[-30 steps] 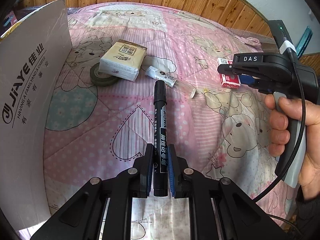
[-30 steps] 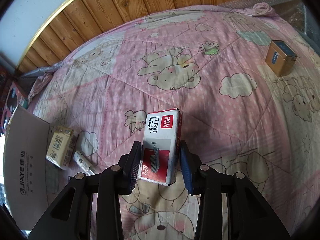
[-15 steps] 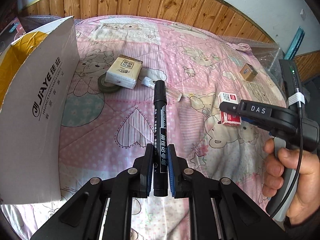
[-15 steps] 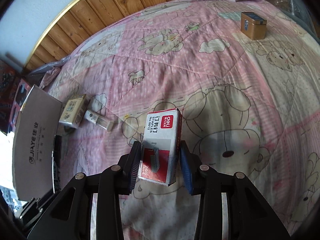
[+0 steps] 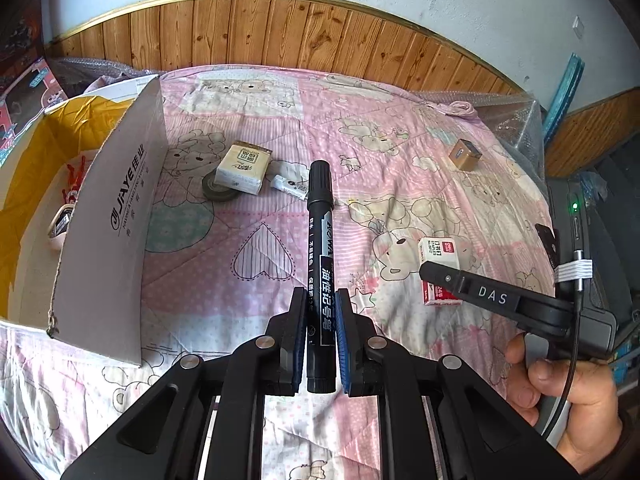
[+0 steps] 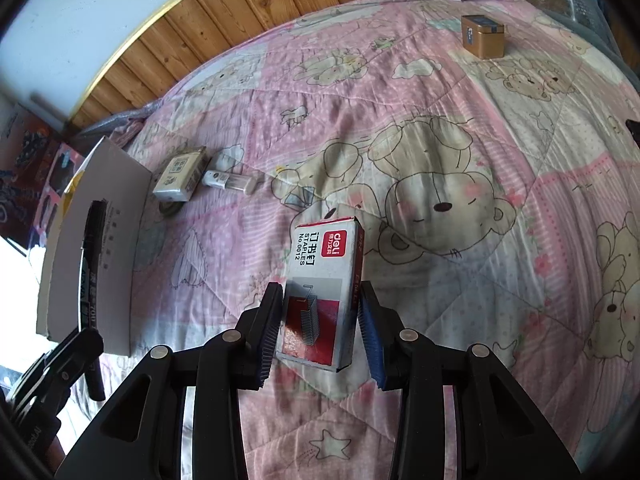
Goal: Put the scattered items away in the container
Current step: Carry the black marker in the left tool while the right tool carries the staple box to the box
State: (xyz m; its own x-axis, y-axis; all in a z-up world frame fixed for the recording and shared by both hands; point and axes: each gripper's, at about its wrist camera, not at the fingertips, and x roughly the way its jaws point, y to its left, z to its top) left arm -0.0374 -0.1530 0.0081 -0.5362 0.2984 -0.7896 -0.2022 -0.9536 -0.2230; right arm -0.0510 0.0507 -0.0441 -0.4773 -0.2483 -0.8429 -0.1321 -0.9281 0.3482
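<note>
both loads are lifted and waiting to be carried to the box, so the step in hand looks like transport. the left gripper [image 5: 316, 340] has its jaws clamped on the lower barrel of a black marker [image 5: 319, 240], which points forward above the quilt. the right gripper [image 6: 320, 340] has its jaws closed on the sides of a red and white staples box [image 6: 324, 292], held clear of the bed.

the cardboard box [image 5: 116, 216] stands at the left with its flap up and a yellow lining inside; a few things already lie in it. the next move likely calls for swinging each load left, over that raised flap, then opening the jaws above the interior.

on the bed remain a tissue pack [image 5: 243, 167] resting partly on a tape roll [image 5: 218, 190], a small tube [image 5: 288, 186] just beside them, and a gold tin [image 5: 464, 154] well apart.

the surface is a pink bear-print quilt [image 6: 440, 140], soft and creased. wood panelling [image 5: 280, 32] runs beneath a white wall.
</note>
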